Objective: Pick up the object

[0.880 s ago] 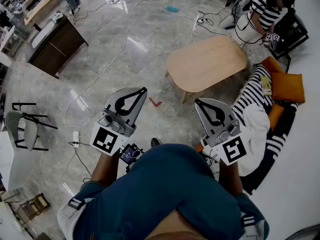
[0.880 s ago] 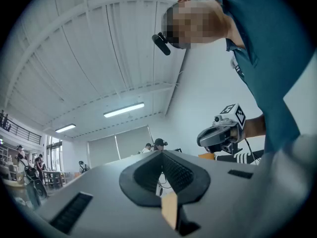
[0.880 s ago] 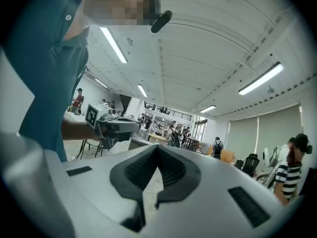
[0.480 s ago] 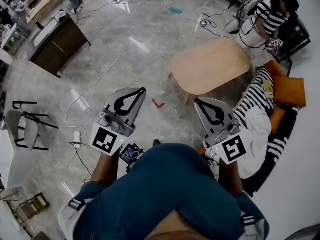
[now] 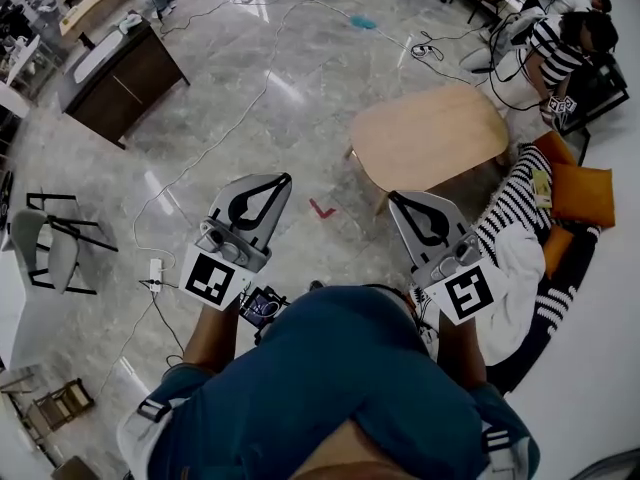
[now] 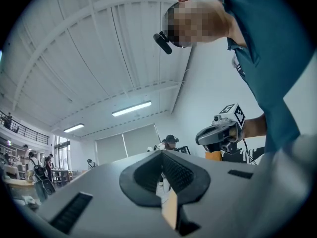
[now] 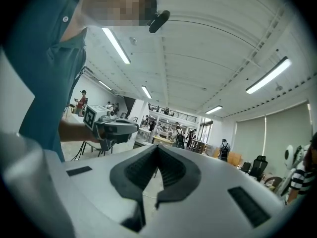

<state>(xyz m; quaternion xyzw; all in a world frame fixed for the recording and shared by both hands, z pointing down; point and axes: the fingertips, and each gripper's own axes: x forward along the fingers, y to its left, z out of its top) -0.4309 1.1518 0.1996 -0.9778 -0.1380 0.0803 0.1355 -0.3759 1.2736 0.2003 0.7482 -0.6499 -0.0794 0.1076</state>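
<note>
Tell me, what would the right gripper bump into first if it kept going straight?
Probably nothing close: the right gripper points level into open room, and the low wooden table seems below its line, though depth is unclear.

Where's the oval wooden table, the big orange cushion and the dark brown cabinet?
Light wooden oval table (image 5: 430, 140): head view, middle of its top.
Big orange cushion (image 5: 582, 183): head view, its centre.
Dark brown cabinet (image 5: 135, 88): head view, its side panel.
</note>
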